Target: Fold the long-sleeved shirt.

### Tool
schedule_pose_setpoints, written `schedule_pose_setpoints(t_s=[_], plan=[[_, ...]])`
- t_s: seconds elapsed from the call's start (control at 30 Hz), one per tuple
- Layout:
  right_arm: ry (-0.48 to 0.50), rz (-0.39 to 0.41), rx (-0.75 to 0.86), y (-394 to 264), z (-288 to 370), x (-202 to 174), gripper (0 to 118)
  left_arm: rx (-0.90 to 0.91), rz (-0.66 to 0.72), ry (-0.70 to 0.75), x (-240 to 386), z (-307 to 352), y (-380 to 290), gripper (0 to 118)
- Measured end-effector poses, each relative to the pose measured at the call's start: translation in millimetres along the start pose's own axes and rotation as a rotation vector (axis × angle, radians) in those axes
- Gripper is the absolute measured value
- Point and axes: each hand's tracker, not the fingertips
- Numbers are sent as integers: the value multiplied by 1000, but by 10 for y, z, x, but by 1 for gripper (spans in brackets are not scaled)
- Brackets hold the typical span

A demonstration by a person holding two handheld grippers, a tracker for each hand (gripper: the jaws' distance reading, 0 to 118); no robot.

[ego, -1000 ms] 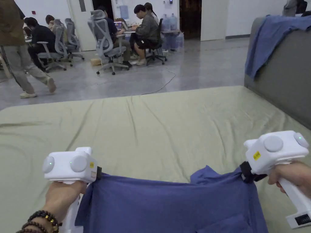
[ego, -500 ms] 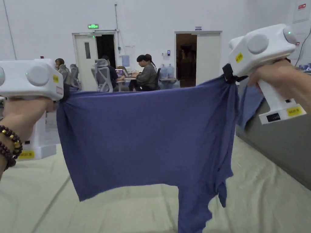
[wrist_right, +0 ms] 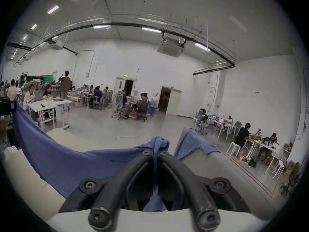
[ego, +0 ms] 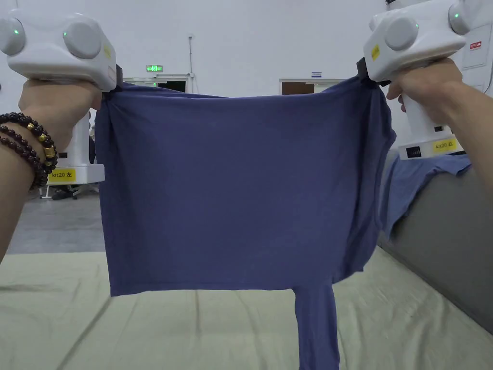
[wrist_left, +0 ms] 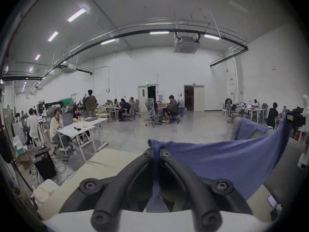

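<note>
here the blue long-sleeved shirt (ego: 231,192) hangs in the air, stretched flat between the 2 grippers and lifted clear of the bed (ego: 144,332) below it, which is covered in a pale green sheet. the left gripper (ego: 117,86) pinches the shirt's upper left corner; in the left gripper view its 2 black fingers (wrist_left: 133,172) are pressed together with a fold of blue cloth (wrist_left: 217,165) caught between them. the right gripper (ego: 364,77) pinches the upper right corner, and in the right gripper view its fingers (wrist_right: 137,167) are likewise closed on a bunched bit of the shirt (wrist_right: 83,162). the top edge of the cloth runs nearly level from one gripper to the other, sagging a little in the middle. the bottom edge hangs straight above the bed, and 1 sleeve (ego: 315,327) dangles lower on the right side, reaching past the lower edge of the head view. cloth is gathered in loose folds along the right side beneath the right gripper. the left hand (ego: 58,106) wears beaded bracelets (ego: 29,144) at the wrist; the right hand (ego: 423,86) grips its white handle. a second blue garment (ego: 414,178) lies draped over a grey padded headboard (ego: 447,250) at the right of the bed. beyond, people sit at desks (wrist_left: 80,128) on office chairs in a large white room.
</note>
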Motion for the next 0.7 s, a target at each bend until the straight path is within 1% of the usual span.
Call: schedule_pose_setpoints(t_s=[0.03,0.13,0.17,0.23,0.3,0.37,0.43,0.57,0.63,0.7], plan=[[35,7,-21,-94,-30,-5,0,-18,-3,-3,-30,-44,-88,1],[94,-14,-104,-493,-190,-80,0,-92,4,-7,-113,-182,-480,1],[104,-7,-131,-637,-248,-130,0,-114,11,-11,-136,-231,-637,1],[130,34,-197,-1011,-390,-286,0,-173,24,-4,-181,-351,-1027,1],[155,43,-243,-1362,-493,-440,0,-237,23,-7,-177,-362,-1398,1],[191,22,-282,-1709,-575,-579,0,-275,12,-8,-214,-438,-1767,1],[203,5,-321,-2018,-650,-693,0,-325,10,0,-236,-441,-2082,1],[230,-8,-357,-2362,-610,-806,0,-364,14,-15,-308,-348,-2440,1],[240,9,-365,-2426,-468,-814,0,-378,7,-20,-359,-214,-2544,1],[248,43,-359,-2490,-221,-785,0,-370,17,-41,-428,8,-2585,1]])
